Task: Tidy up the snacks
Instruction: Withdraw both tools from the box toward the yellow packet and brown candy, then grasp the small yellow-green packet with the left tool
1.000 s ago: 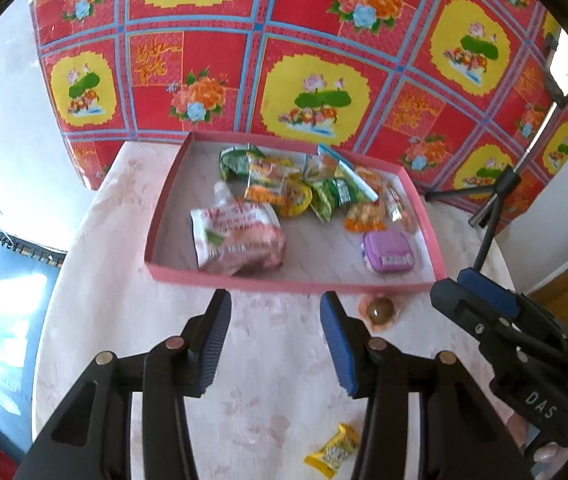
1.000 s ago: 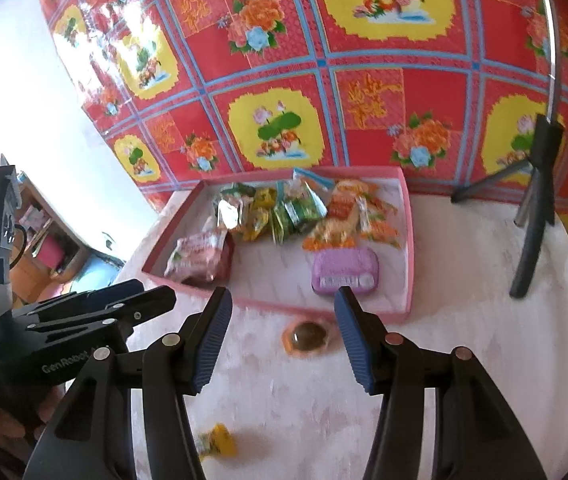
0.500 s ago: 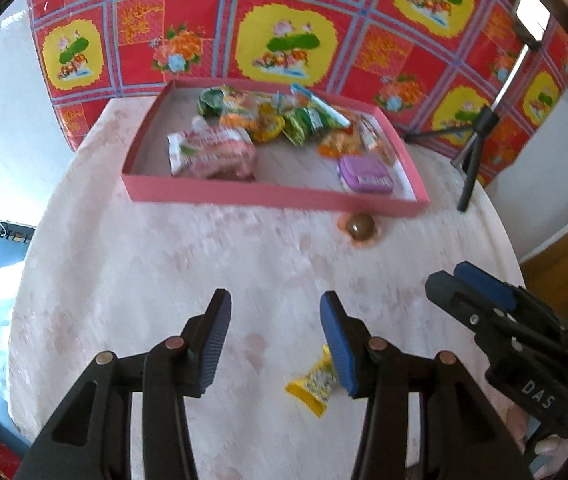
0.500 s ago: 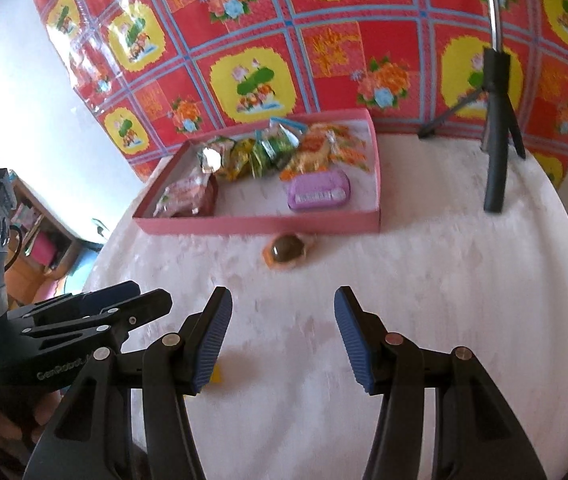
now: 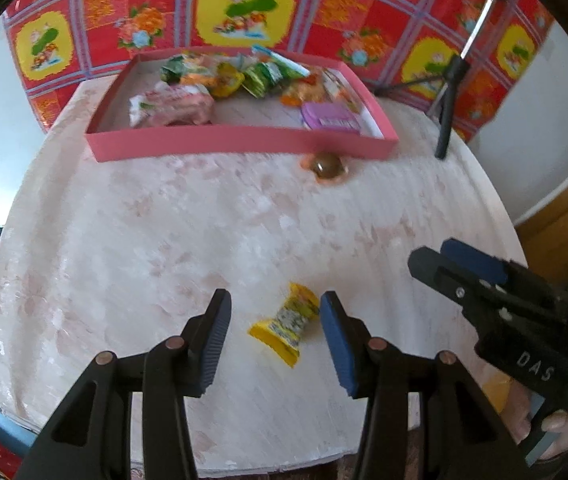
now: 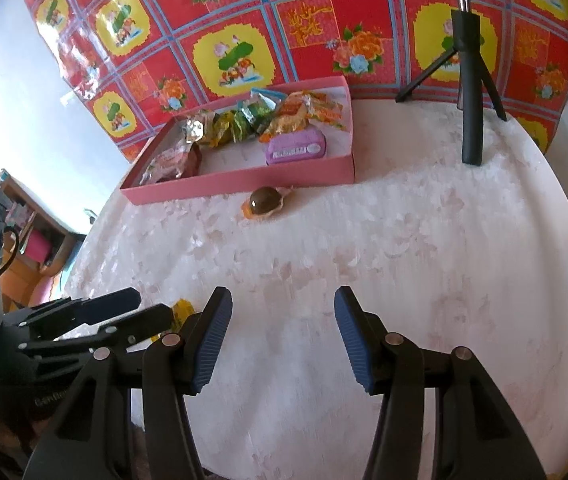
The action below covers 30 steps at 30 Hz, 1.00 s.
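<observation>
A pink tray point(image 5: 240, 145) holding several snack packets stands at the far side of the round table; it also shows in the right wrist view point(image 6: 244, 182). A brown jelly cup point(image 5: 327, 166) lies on the table just in front of the tray point(image 6: 264, 202). A yellow wrapped candy point(image 5: 288, 324) lies near the front edge, between the open fingers of my left gripper point(image 5: 274, 326). In the right wrist view only its tip point(image 6: 183, 307) shows behind the left gripper. My right gripper point(image 6: 282, 334) is open and empty over bare table.
A black tripod point(image 6: 471, 92) stands at the table's back right, also seen in the left wrist view point(image 5: 445, 116). A red flowered cloth point(image 6: 323, 20) hangs behind the table. The table's front edge point(image 5: 244, 470) is close below the left gripper.
Both grippers have pulled back from the tray toward the front of the table. The yellow candy now lies between the left gripper's open fingers. The tray looks farther away.
</observation>
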Available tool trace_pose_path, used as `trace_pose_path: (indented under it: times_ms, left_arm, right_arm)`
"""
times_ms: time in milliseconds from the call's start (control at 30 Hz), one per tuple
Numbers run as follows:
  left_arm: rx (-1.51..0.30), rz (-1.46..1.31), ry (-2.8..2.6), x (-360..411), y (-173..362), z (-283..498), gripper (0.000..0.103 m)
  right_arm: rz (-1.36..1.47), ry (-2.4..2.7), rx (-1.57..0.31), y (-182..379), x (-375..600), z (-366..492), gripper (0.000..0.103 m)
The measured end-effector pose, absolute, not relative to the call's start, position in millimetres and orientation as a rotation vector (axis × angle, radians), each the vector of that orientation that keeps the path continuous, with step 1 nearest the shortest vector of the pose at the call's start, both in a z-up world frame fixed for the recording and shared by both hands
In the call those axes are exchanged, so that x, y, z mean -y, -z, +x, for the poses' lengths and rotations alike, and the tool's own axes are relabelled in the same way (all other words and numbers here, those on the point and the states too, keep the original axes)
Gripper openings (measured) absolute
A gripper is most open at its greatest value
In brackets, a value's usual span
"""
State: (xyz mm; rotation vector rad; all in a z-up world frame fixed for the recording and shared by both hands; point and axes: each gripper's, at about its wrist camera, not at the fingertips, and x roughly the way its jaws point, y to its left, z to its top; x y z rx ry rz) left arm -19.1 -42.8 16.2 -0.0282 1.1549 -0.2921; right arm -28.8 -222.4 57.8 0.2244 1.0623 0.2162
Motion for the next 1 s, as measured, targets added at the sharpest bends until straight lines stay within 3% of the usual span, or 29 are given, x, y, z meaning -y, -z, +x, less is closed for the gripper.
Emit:
trace_pose_path:
  times_ms: [400, 767, 1000]
  left_arm:
    - [-1.163, 0.009, 0.312, 45.4, -4.5, -25.7, 0.048]
    - [-1.109, 0.104, 0.353, 61.7, -1.5, -29.8, 0.031]
    - [-1.096, 0.064, 0.332, 52.0, -2.6, -22.2, 0.03]
  right_arm:
    - [0.236, -0.195, -1.085, -49.2, 226.6, -27.3, 0.055]
    - [0.232, -0.193, -1.088, -48.9, 225.9, -26.9, 0.055]
    - [0.228, -0.205, -1.087, -47.3, 223.0, -22.2, 0.055]
